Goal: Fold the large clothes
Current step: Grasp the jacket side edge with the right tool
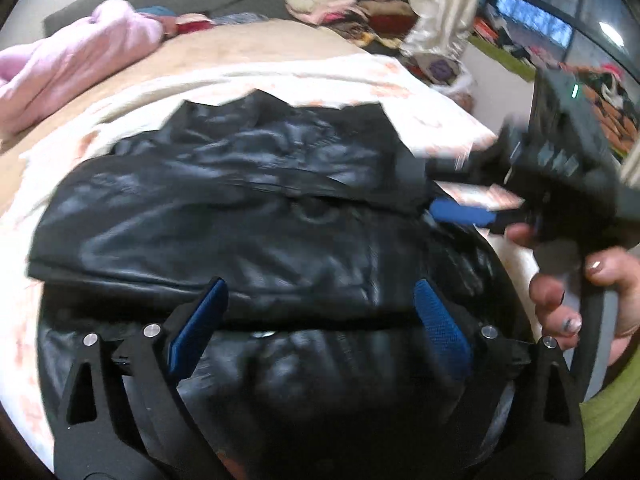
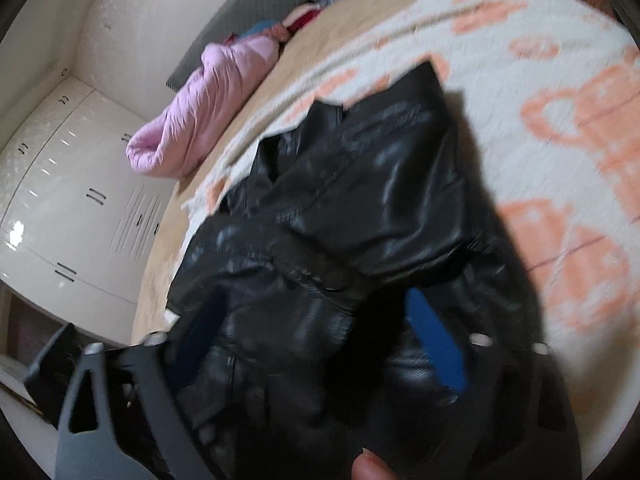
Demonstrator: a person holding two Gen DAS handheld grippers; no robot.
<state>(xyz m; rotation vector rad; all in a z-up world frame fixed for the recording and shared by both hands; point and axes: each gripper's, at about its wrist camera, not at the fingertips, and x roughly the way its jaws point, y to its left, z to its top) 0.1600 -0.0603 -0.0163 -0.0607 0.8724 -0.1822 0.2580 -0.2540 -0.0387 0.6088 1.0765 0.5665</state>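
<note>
A black leather jacket (image 1: 248,216) lies partly folded across the centre of both views, resting on a cream blanket with an orange pattern (image 2: 560,128) spread over a bed with a tan sheet (image 1: 248,46). In the left wrist view the left gripper (image 1: 320,312) occupies the lower centre; its blue-padded fingers (image 1: 200,320) stand spread wide above the near folds of the jacket, with leather showing between them and neither pad pressing on it. At the right edge of the same view the right gripper (image 1: 452,196), held by a hand (image 1: 592,292), reaches toward the jacket's right edge with its jaws apart; whether its tips touch the leather cannot be told through the blur. In the right wrist view its fingers (image 2: 436,344) frame the jacket's lower folds, spread, nothing clamped. A pink quilted garment (image 2: 200,112) lies bunched at the upper left of both views, well apart from the jacket. Piled clothes (image 1: 348,0) fill the upper centre of the left wrist view; white cabinets (image 2: 68,184) the left of the right wrist view.
</note>
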